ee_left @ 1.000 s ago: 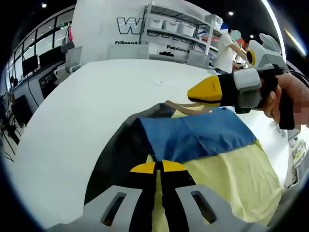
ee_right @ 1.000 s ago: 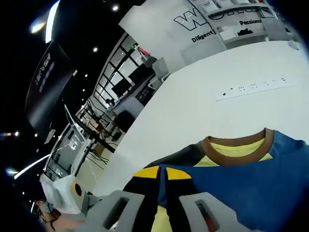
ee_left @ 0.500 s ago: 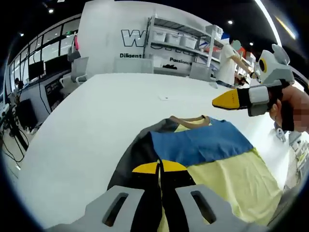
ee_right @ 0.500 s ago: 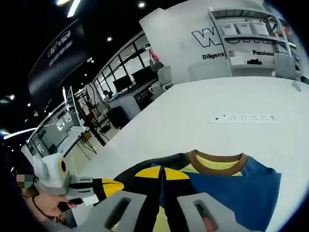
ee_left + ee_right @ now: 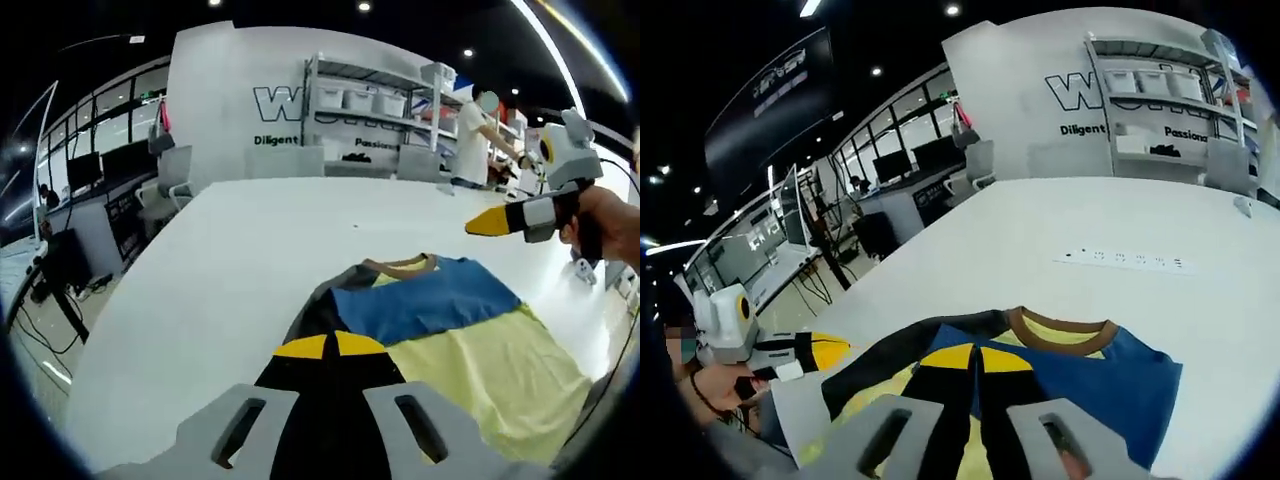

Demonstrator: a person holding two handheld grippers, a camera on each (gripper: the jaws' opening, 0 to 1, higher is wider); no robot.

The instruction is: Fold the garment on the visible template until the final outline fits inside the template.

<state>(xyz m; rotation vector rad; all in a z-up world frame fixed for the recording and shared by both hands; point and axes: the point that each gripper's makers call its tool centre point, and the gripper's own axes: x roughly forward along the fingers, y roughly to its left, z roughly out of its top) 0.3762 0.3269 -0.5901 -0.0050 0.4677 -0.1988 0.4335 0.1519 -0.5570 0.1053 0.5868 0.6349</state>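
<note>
The garment (image 5: 440,335), a T-shirt with a blue upper panel, a pale yellow body, dark sleeves and a brown collar (image 5: 1060,335), lay flat on the white table (image 5: 230,260), well in from its edges. Part of it looked already folded over, the blue panel lying across the yellow, though the fisheye made the layers hard to read. No template outline could be made out under the cloth.

The left gripper (image 5: 328,346) hung above the near dark sleeve with its yellow tips pressed together and nothing between them. The right gripper (image 5: 975,357) was likewise clenched on nothing, poised over the shirt below the collar; in the left gripper view it (image 5: 495,222) appeared held up in a hand (image 5: 610,225), clear of the cloth.

The shirt was judged light, limp and thin, likely to sag and drag rather than hold a shape, and to slide easily on the smooth table. A sound hold would be a pinch at a sleeve edge (image 5: 880,365) or hem corner, both layers caught together, then lifted low and laid over so no wrinkle was carried along.

A power strip (image 5: 1125,261) lay beyond the collar.
</note>
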